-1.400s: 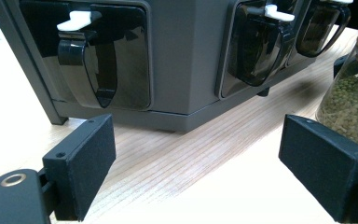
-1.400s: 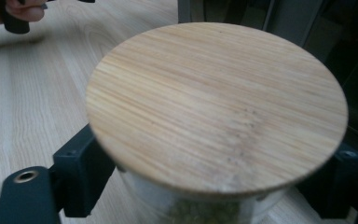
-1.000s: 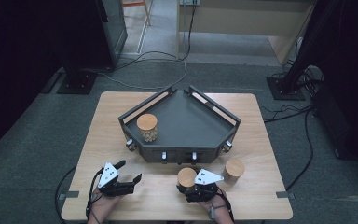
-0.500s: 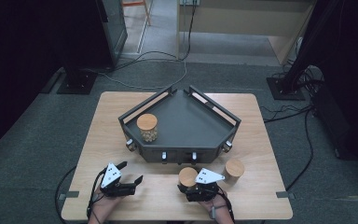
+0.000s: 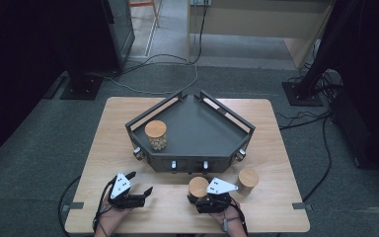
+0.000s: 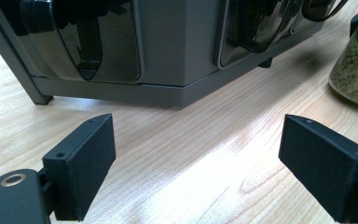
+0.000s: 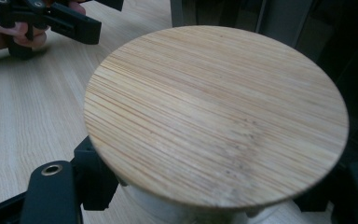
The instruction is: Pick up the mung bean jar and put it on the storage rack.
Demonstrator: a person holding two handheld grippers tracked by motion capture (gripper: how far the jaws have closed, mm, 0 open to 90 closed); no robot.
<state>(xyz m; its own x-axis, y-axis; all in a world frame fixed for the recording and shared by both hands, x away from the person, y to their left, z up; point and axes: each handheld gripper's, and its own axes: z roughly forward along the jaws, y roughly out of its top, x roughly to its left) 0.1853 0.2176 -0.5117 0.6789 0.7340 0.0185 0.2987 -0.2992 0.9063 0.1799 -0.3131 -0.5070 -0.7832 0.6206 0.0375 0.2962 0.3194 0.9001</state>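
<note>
High view: on the left of the wooden table (image 5: pixel 103 128), near the front edge, the left gripper (image 5: pixel 139 183) rests in a hand just above the tabletop, its two black jaws spread wide with nothing between them. In the left gripper view those jaws frame bare wood, with the dark front of the tray (image 6: pixel 177 46) beyond them and a glass jar of green grains (image 6: pixel 356 70) at the far right edge.

Farther back and a little to the right, the grey angular tray (image 5: pixel 205 126) sits in the middle of the table. A jar with a wooden lid (image 5: pixel 156 134) stands upright in the tray's left corner, holding pale contents.

To the right of the left gripper, in front of the tray's near wall, the right gripper (image 5: pixel 200 197) is closed around a second jar (image 5: pixel 198 187) that stands on the table. In the right gripper view the round bamboo lid (image 7: pixel 214 112) of that jar lies close under the camera, and the black jaws pinch the glass body below the lid from either side. The left gripper and its hand show at the upper left of that view.

Just right of the held jar, a third jar with a wooden lid (image 5: pixel 248 178) stands on the table, near it but apart.
</note>
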